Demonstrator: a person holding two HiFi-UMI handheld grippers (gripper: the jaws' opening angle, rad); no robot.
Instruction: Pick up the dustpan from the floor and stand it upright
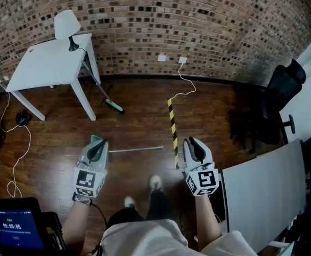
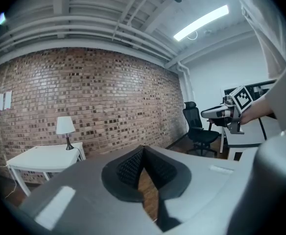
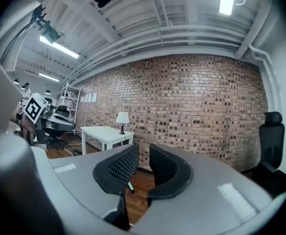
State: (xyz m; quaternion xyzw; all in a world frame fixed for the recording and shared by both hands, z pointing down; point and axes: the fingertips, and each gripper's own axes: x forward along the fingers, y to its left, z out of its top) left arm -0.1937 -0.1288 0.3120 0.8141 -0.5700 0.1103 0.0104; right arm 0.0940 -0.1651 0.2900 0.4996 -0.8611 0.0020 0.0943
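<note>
The dustpan (image 1: pixel 95 138) lies flat at your twelve o'clock, handle toward three. Your left gripper (image 2: pixel 143 151) is closed and your right gripper (image 3: pixel 143 154) slightly apart, both empty. Pinched off-centre, that thin handle may swing.

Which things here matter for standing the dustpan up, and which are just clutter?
Job: teal long-handled dustpan on the floor; left gripper; right gripper.
Lying about: white table; white lamp; black office chair; teal-headed broom; yellow-black floor tape.
</note>
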